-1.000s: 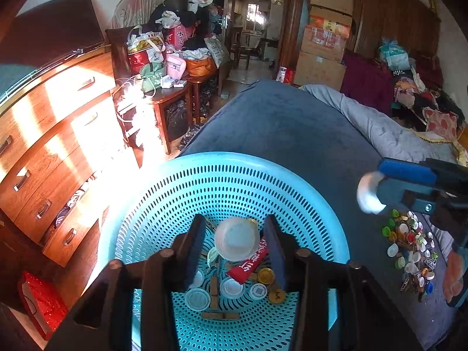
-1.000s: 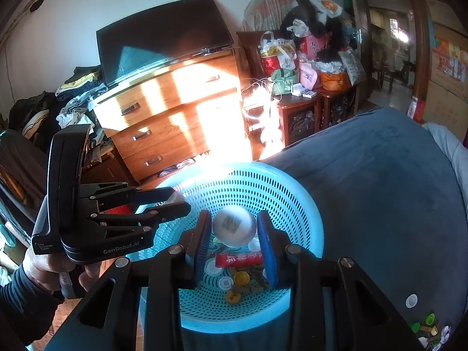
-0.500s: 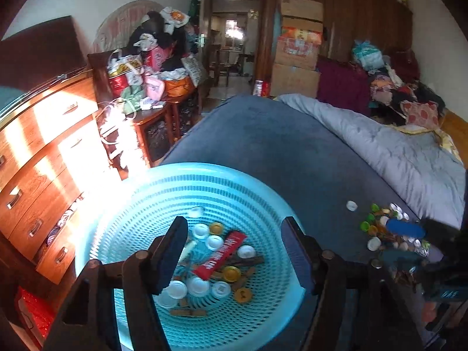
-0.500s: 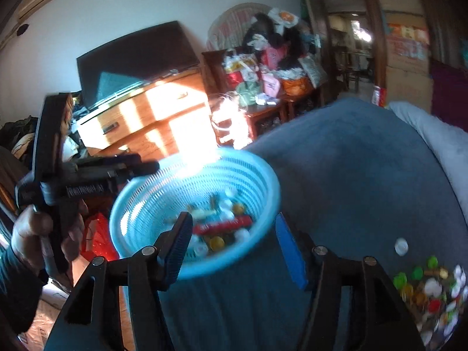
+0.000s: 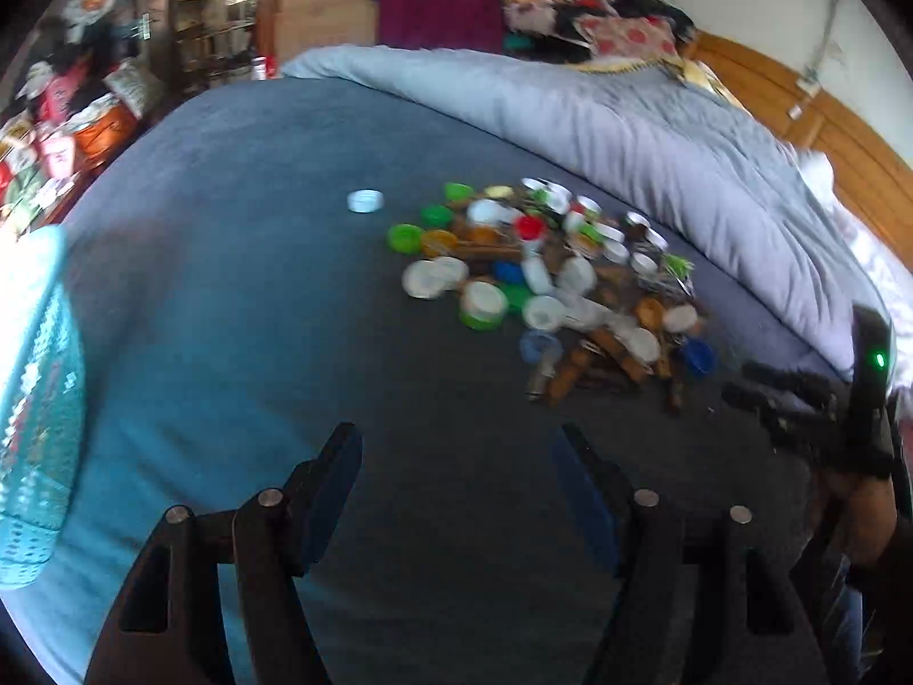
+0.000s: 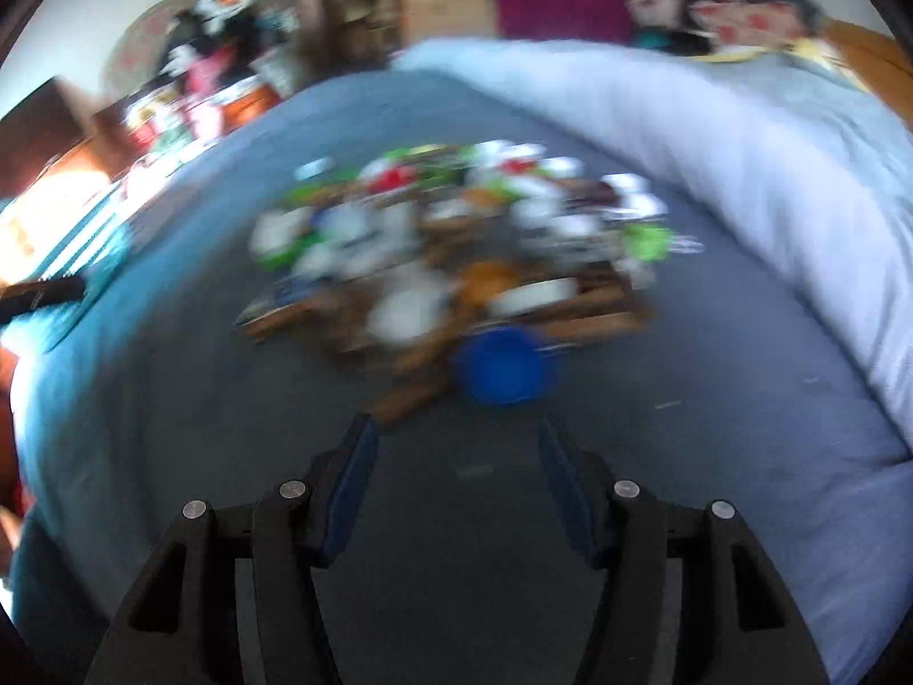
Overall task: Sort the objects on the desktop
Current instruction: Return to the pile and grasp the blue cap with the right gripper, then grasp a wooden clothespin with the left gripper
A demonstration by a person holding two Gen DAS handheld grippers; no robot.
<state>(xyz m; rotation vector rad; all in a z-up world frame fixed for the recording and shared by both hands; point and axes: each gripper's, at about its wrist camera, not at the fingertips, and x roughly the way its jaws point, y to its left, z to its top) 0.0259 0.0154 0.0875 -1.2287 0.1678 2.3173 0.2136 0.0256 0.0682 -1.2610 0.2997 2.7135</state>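
Bottle caps [image 5: 548, 279] heaped mid-bed [image 5: 239, 342]; left gripper [image 5: 456, 451] and right gripper [image 6: 453, 445], jaws parted, empty, aimed to pick.

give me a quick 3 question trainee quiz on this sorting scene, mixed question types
1. True or false: the left gripper holds a bottle cap between its jaws.
2. Multiple choice: the lone white plastic cap lies (A) inside the turquoise perforated plastic basket, (B) on the dark blue bedspread apart from the pile of mixed bottle caps and wooden pieces, (C) on the light grey quilt.
3. Fill in: nearest the right gripper, at the pile's near edge, is a round ____ cap.

Key: 1 false, both grippers are open and empty. 2 B. 3 blue.
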